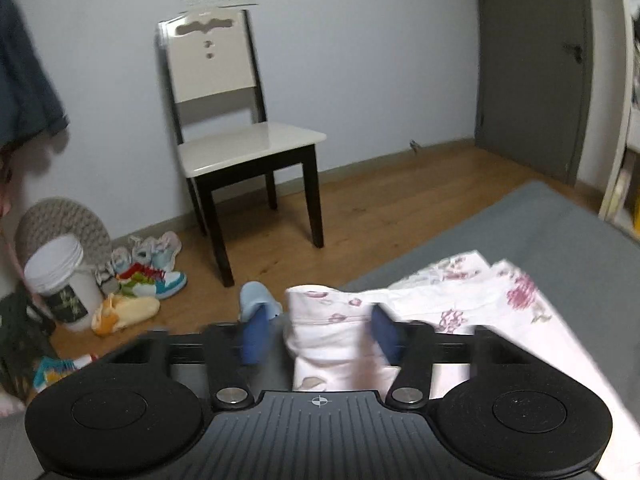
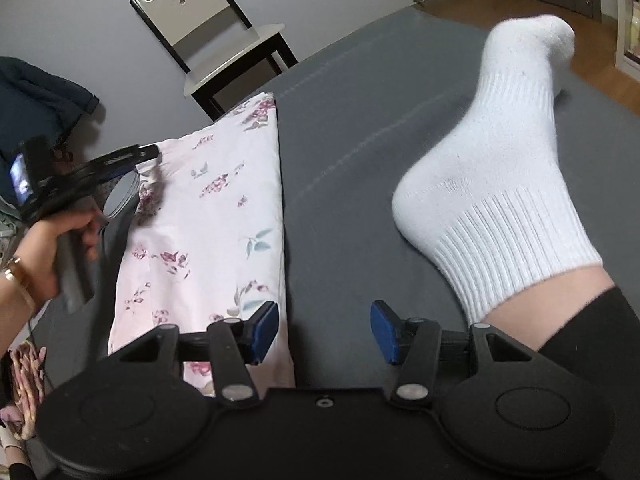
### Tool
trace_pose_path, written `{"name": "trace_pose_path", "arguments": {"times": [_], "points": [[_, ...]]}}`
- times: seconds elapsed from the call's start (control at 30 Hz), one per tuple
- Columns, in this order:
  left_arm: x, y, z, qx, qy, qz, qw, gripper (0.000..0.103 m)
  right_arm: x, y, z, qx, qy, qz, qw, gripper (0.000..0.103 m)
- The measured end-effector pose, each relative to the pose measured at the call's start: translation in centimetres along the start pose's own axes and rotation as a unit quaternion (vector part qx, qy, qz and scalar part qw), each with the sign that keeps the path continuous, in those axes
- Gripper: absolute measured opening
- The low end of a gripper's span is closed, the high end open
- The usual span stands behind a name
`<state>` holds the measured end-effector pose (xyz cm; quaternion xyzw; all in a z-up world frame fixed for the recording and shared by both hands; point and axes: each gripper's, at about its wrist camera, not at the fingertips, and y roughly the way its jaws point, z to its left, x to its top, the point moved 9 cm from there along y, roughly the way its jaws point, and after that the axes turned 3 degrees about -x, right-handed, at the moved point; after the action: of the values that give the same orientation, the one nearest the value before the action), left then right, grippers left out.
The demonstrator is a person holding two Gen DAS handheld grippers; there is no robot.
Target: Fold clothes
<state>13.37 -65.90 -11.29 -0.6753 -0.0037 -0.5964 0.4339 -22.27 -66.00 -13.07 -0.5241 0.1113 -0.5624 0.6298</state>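
The grey bed surface point(image 2: 360, 128) fills most of the right wrist view; its far edge runs diagonally below the wooden floor point(image 1: 360, 208), and the strip between the garment and the foot is bare.

The pale pink floral cloth garment point(image 2: 208, 220) lies on the left part of the bed as a long folded panel. Its right edge is straight and runs from near the chair down to the right gripper. Its left edge is rumpled and lifted.

A person's foot in a white ribbed sock point(image 2: 492, 184) rests heel-down on the bed, well apart from the garment. The leg is cut off at the lower right frame edge.

The white-seated chair with dark wooden legs point(image 1: 240, 144) stands on the floor against the wall, beyond the bed edge. A heap of coloured shoes point(image 1: 152, 272) and a white lidded tub point(image 1: 60, 276) sit by the wall to the left.

The left gripper point(image 1: 320, 332) has its blue pads apart, with a bunched fold of the garment between them. Motion blur prevents confirming pad contact. A hand point(image 2: 52, 248) holds this gripper.

The right gripper point(image 2: 324, 332) is spread wide and holds nothing; its left pad overlaps the garment's near right edge.
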Motion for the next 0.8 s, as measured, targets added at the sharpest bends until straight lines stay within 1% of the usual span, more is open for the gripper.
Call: {"name": "trace_pose_path", "arguments": {"times": [0.03,0.07,0.13,0.17,0.2,0.27,0.33,0.4,0.5,0.6,0.63,0.67,0.7,0.73,0.8], "points": [[0.0,0.5,-0.3,0.003,0.007,0.001,1.0,0.022,-0.1,0.0,0.0,0.003,0.001,0.003,1.0,0.051],[0.1,0.5,-0.4,-0.002,0.007,-0.001,1.0,0.012,-0.2,0.1,0.0,0.006,0.002,0.005,1.0,0.051],[0.2,0.4,-0.5,-0.011,0.003,-0.003,0.9999,0.004,-0.3,0.3,0.0,0.01,0.004,0.009,1.0,0.051],[0.4,0.5,-0.3,-0.014,-0.001,0.0,0.9999,0.003,-0.4,0.4,-0.1,0.011,0.005,0.011,1.0,0.052],[0.6,0.5,-0.2,-0.017,-0.004,0.002,0.9998,0.003,-0.5,0.4,-0.1,0.012,0.007,0.013,1.0,0.052],[1.0,0.7,0.4,-0.003,0.002,0.003,1.0,0.003,-0.7,0.5,-0.2,0.016,0.011,0.02,1.0,0.052],[1.2,1.5,1.5,0.021,-0.003,0.01,0.9997,0.003,-0.8,0.4,-0.3,0.022,0.017,0.025,0.999,0.052],[1.5,2.2,2.5,0.034,-0.019,0.014,0.9991,0.003,-0.9,0.4,-0.4,0.029,0.024,0.029,0.999,0.052],[1.0,3.6,3.1,0.028,-0.044,0.036,0.998,0.003,-1.0,0.4,-0.5,0.039,0.034,0.036,0.998,0.052],[0.7,4.1,3.5,0.033,-0.052,0.05,0.9968,0.004,-1.0,0.5,-0.9,0.042,0.041,0.039,0.998,0.052],[0.8,4.1,3.9,0.035,-0.064,0.056,0.9957,0.004,-1.0,0.6,-1.0,0.043,0.044,0.04,0.997,0.053],[0.9,4.0,4.4,0.037,-0.08,0.057,0.9944,0.008,-1.0,0.6,-1.0,0.044,0.047,0.041,0.997,0.053],[1.4,3.6,5.0,0.041,-0.1,0.053,0.9927,0.009,-1.1,0.7,-1.1,0.045,0.05,0.042,0.997,0.053],[2.1,3.0,4.9,0.034,-0.114,0.042,0.992,0.011,-1.1,0.7,-1.2,0.047,0.052,0.045,0.997,0.053],[3.6,1.8,4.8,0.017,-0.143,0.018,0.9894,0.029,-1.2,0.7,-1.2,0.05,0.056,0.051,0.996,0.055]]}}
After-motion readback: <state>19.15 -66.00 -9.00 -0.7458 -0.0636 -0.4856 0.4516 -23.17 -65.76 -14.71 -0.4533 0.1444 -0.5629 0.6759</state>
